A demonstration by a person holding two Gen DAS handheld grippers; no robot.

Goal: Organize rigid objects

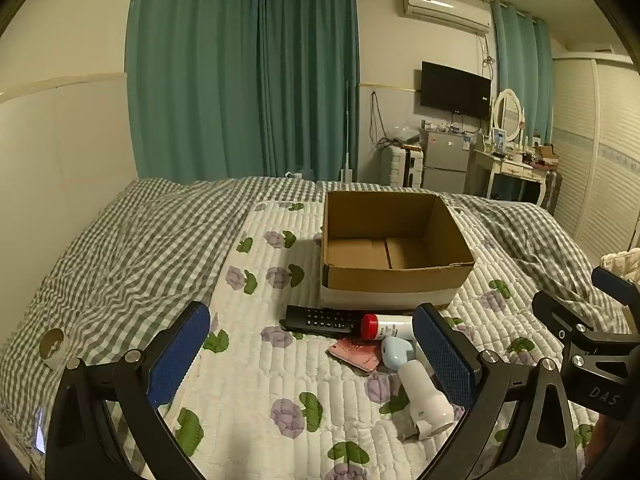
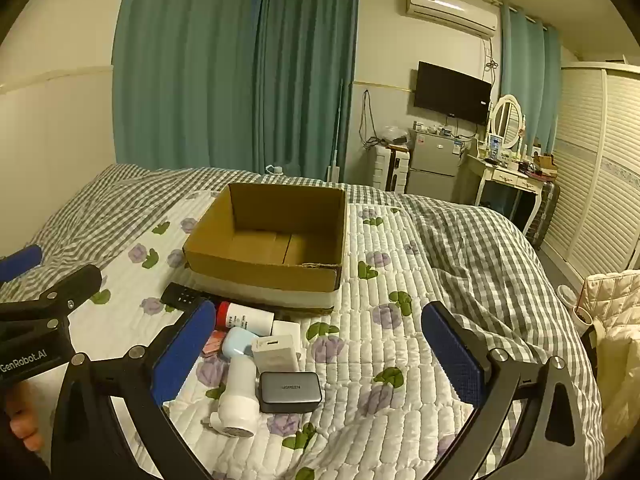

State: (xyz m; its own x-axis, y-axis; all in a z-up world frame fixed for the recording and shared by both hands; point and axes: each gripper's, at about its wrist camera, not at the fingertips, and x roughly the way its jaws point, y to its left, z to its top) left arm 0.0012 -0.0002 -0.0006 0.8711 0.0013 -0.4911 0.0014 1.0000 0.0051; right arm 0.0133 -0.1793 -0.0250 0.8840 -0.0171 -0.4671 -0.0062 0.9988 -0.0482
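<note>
An empty open cardboard box (image 1: pixel 394 246) (image 2: pixel 272 236) stands on the quilted floral bedspread. In front of it lie a black remote (image 1: pixel 320 319) (image 2: pixel 180 295), a white tube with a red cap (image 1: pixel 386 326) (image 2: pixel 244 317), a pink card (image 1: pixel 358 354), a light blue case (image 1: pixel 396 352) (image 2: pixel 238 342), a white cylindrical device (image 1: pixel 424 398) (image 2: pixel 236 396), a white charger block (image 2: pixel 276 352) and a grey charger (image 2: pixel 290 391). My left gripper (image 1: pixel 312 354) is open above the bed, left of the pile. My right gripper (image 2: pixel 320 354) is open and empty, over the pile's right side.
A grey checked duvet (image 1: pixel 120 248) covers the rest of the bed. A small round cup (image 1: pixel 54 347) sits on it at the left. A cream quilted item (image 2: pixel 612 320) lies off the bed's right edge. Curtains, a TV, a fridge and a dressing table stand behind.
</note>
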